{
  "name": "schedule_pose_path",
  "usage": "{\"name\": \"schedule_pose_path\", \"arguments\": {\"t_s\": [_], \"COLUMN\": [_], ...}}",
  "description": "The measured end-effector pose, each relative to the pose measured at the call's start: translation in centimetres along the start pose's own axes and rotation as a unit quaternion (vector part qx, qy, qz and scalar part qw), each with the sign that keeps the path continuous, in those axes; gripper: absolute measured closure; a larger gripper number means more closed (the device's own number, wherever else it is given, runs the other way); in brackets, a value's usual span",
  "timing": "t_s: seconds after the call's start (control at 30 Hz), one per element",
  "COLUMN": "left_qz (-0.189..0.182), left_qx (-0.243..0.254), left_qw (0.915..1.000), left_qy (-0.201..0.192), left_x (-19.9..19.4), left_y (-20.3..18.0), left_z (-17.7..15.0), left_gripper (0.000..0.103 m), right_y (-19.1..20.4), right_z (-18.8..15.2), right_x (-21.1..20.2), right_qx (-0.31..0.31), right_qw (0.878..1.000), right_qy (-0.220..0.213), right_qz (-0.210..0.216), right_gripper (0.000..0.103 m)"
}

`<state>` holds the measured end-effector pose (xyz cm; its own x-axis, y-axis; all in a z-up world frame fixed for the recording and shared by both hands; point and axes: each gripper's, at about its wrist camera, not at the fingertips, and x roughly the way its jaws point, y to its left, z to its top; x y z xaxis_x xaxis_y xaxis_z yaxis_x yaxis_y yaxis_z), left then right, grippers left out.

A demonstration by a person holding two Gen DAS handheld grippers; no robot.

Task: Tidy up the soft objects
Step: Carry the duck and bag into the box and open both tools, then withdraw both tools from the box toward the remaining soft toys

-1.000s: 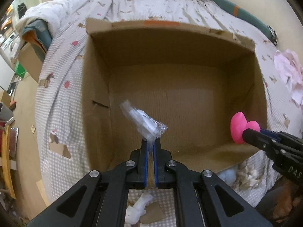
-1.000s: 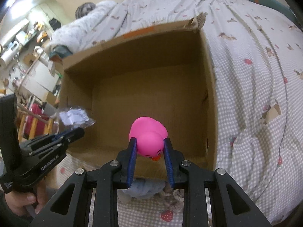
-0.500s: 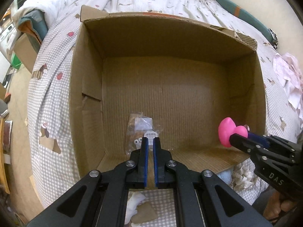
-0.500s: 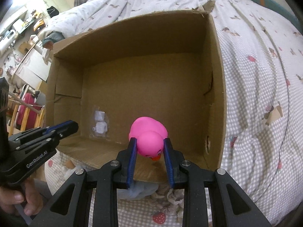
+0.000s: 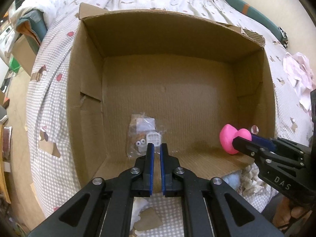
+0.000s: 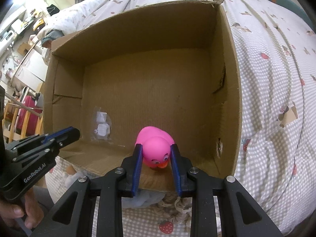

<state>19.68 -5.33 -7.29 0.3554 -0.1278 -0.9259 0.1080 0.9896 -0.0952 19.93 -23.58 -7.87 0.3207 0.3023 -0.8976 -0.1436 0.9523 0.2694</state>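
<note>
A: Right gripper (image 6: 156,156)?
B: Jaws pinching pink duck (image 6: 156,148) over the box's (image 6: 229,83) near edge.
A: Left gripper (image 5: 155,151)?
B: Narrow gap, holding nothing. Clear bag (image 5: 145,136) on box floor at 12 o'clock; contents hard to make out.

A bed (image 6: 276,75) covered in a grey-and-white checked quilt printed with strawberries and small animals carries everything. Ahead of both claws an open cardboard box (image 5: 88,90) sits directly on the quilt. Below the claws, against the box's near wall, lie a pale blue soft piece (image 5: 233,179), a cream knitted item (image 5: 250,181) just right of it, and a scrap of brown cardboard (image 5: 148,220). Off to the right of the left claw, past the box, a crumpled pink-and-white cloth (image 5: 298,75) lies on the quilt.
</note>
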Motion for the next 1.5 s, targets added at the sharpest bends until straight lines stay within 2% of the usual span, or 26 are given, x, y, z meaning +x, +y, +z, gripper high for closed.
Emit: {"name": "schedule_pose_path", "arguments": {"t_s": [0.1, 0.13, 0.17, 0.2, 0.23, 0.27, 0.3, 0.57, 0.6, 0.63, 0.67, 0.7, 0.87, 1.13, 1.4, 1.5], "left_qz": [-0.001, 0.000, 0.000, -0.001, 0.000, 0.006, 0.010, 0.019, 0.016, 0.013, 0.010, 0.007, 0.012, 0.010, 0.034, 0.039], "left_qx": [0.005, 0.006, 0.005, 0.003, -0.001, -0.005, -0.009, -0.020, -0.022, -0.024, -0.025, -0.026, -0.018, -0.043, -0.035, -0.043], "left_qw": [1.0000, 1.0000, 0.9999, 0.9999, 0.9999, 0.9999, 0.9997, 0.9990, 0.9989, 0.9988, 0.9986, 0.9984, 0.9973, 0.9955, 0.9943, 0.9935], "left_qy": [-0.005, -0.007, -0.008, -0.010, -0.012, -0.015, -0.023, -0.034, -0.037, -0.041, -0.045, -0.049, -0.070, -0.084, -0.095, -0.097], "left_x": [-0.4, -0.7, -0.8, -1.0, -1.2, -1.4, -1.8, -2.7, -2.8, -3.0, -3.3, -3.5, -4.7, -6.3, -7.8, -8.3], "left_y": [-0.3, -0.5, -0.5, -0.5, -0.5, -0.4, -0.3, 0.0, 0.2, 0.2, 0.3, 0.2, 0.0, 1.4, 2.3, 2.9], "left_z": [-0.1, -0.1, -0.1, 0.0, 0.0, 0.0, 0.1, 0.0, 0.0, 0.0, 0.0, 0.2, -0.1, -1.0, -2.3, -3.1], "left_gripper": [0.094, 0.089, 0.085, 0.072, 0.056, 0.048, 0.041, 0.040, 0.038, 0.029, 0.024, 0.019, 0.008, 0.005, 0.005, 0.005], "right_y": [0.0, -0.3, -0.5, -0.6, -0.8, -1.0, -1.0, -0.8, -0.8, -0.8, -0.7, -0.8, -1.3, -2.5, -2.0, -2.3], "right_z": [0.0, -0.1, -0.1, 0.0, 0.0, 0.0, 0.0, 0.2, 0.3, 0.2, 0.3, 0.3, 0.1, -1.1, -2.0, -2.7], "right_x": [-0.5, -0.7, -1.0, -1.2, -1.4, -1.6, -1.9, -3.3, -3.6, -4.0, -4.3, -4.7, -5.9, -7.4, -8.2, -8.1], "right_qx": [-0.001, -0.001, 0.000, 0.003, 0.007, 0.010, 0.011, 0.006, 0.008, 0.011, 0.014, 0.018, 0.035, 0.062, 0.051, 0.061], "right_qw": [1.000, 1.000, 1.000, 1.000, 0.999, 0.999, 0.999, 0.997, 0.996, 0.996, 0.995, 0.994, 0.991, 0.987, 0.988, 0.988], "right_qy": [-0.010, -0.015, -0.021, -0.025, -0.031, -0.039, -0.047, -0.076, -0.084, -0.093, -0.102, -0.112, -0.131, -0.146, -0.148, -0.137], "right_qz": [0.005, 0.006, 0.006, 0.006, 0.006, 0.007, 0.008, 0.009, 0.010, 0.012, 0.012, 0.014, 0.017, 0.014, 0.006, 0.017], "right_gripper": [0.073, 0.072, 0.065, 0.057, 0.038, 0.034, 0.034, 0.027, 0.021, 0.017, 0.006, 0.000, 0.000, 0.000, 0.000, 0.000]}}
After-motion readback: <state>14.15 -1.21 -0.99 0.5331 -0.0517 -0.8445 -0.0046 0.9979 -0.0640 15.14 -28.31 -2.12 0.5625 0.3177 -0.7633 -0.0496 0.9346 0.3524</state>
